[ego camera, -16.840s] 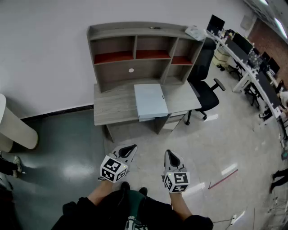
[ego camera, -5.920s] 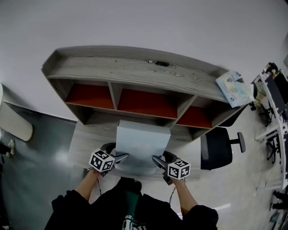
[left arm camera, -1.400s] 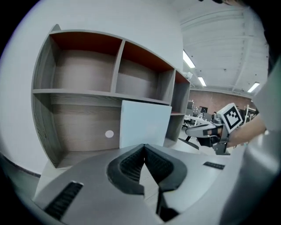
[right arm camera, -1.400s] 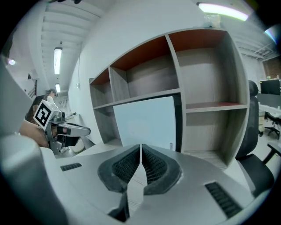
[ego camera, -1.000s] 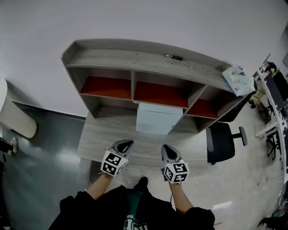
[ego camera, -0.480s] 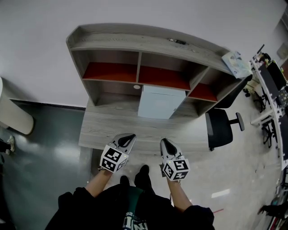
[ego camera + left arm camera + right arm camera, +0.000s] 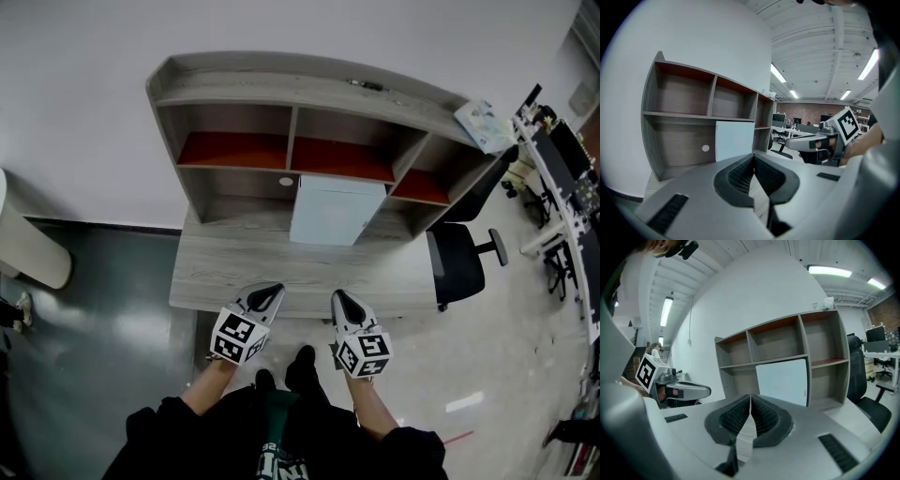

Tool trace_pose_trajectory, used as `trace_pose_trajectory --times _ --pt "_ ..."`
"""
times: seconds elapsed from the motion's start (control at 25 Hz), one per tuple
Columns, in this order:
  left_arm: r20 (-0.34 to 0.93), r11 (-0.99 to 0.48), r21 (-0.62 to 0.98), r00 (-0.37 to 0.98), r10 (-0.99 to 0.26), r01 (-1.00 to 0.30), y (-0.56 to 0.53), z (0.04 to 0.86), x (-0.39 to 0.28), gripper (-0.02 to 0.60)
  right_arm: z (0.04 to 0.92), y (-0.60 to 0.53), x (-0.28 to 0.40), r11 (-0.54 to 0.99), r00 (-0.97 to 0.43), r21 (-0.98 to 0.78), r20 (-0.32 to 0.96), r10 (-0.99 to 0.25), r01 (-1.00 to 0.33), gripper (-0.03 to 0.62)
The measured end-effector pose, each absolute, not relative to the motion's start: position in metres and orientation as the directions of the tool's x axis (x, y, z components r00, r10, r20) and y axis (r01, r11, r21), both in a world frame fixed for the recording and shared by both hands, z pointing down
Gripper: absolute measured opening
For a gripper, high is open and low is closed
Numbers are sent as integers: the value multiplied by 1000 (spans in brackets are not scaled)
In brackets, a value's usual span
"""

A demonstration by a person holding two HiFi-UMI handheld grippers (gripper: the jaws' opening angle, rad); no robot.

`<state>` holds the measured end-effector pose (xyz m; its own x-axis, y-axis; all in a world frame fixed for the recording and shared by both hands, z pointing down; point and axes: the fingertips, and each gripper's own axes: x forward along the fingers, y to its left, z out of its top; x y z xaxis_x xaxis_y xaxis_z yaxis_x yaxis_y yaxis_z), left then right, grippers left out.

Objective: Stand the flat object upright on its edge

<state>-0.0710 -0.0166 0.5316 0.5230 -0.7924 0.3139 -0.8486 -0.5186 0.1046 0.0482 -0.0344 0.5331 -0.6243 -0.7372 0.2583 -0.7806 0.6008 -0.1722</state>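
Observation:
The flat object is a pale blue board [image 7: 336,211]. It stands upright on its edge at the back of the grey desk [image 7: 234,267], leaning against the shelf unit [image 7: 309,122]. The same board [image 7: 734,138] shows in the left gripper view, and the board [image 7: 783,380] also in the right gripper view. My left gripper [image 7: 271,294] hovers at the desk's front edge, shut with nothing in it. My right gripper [image 7: 339,300] is beside it, also shut and empty. Both are well short of the board. The left gripper [image 7: 753,161] and right gripper [image 7: 750,400] have their jaws pressed together.
A black office chair [image 7: 459,262] stands right of the desk. A stack of papers [image 7: 486,124] lies on the shelf's right end. Further desks with monitors [image 7: 562,159] run along the right. A white rounded object [image 7: 28,248] is at the far left. My legs are below.
Both grippers have drawn back from the board toward the desk's front edge, and the view has pulled away from the desk. The board has stayed leaning upright against the shelf.

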Motion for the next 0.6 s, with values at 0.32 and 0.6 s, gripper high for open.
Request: trace_pose_trajectory --times 0.32,0.6 --pt "315 -529 105 533 -785 -842 -8 531 -69 12 527 -26 51 594 -616 -165 246 -748 -787 37" --pt "323 -532 110 537 -780 -839 -4 534 -66 12 526 -20 53 596 -618 -164 243 -748 -786 37"
